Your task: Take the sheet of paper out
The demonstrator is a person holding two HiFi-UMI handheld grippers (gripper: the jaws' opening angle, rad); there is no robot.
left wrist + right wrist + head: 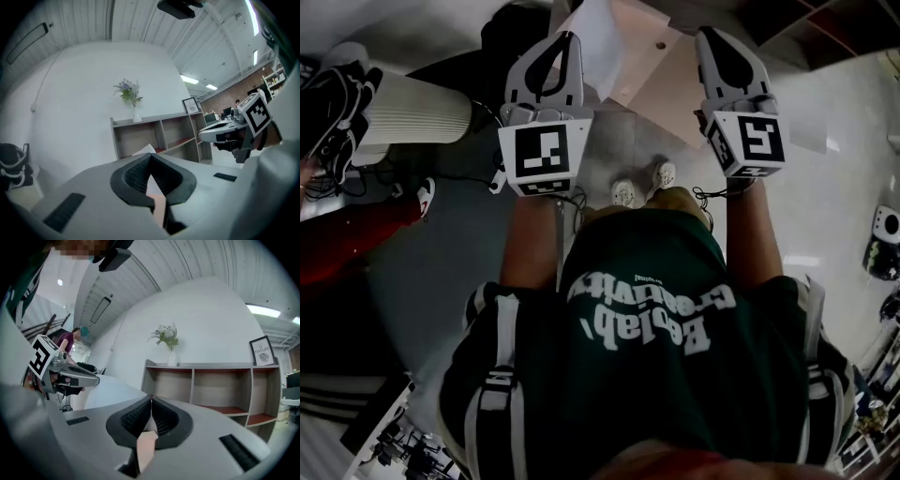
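Note:
Both grippers are held up level in front of the person, side by side. In the head view my left gripper point(567, 39) is shut on a white sheet of paper point(598, 37), whose corner pokes up past the jaws point(146, 149). My right gripper point(705, 36) is shut on the edge of a tan envelope point(654, 61), which hangs between the two grippers partly under the sheet. A tan strip of envelope point(145, 446) shows between the pressed pads in the right gripper view. From each gripper view the other gripper shows off to the side.
Ahead stands a wooden shelf unit point(211, 390) with a vase of flowers point(168, 341) and a framed picture point(261, 351) on top. Below are grey floor, the person's shoes point(642, 186), and a white ribbed cylinder point(417, 108) at the left.

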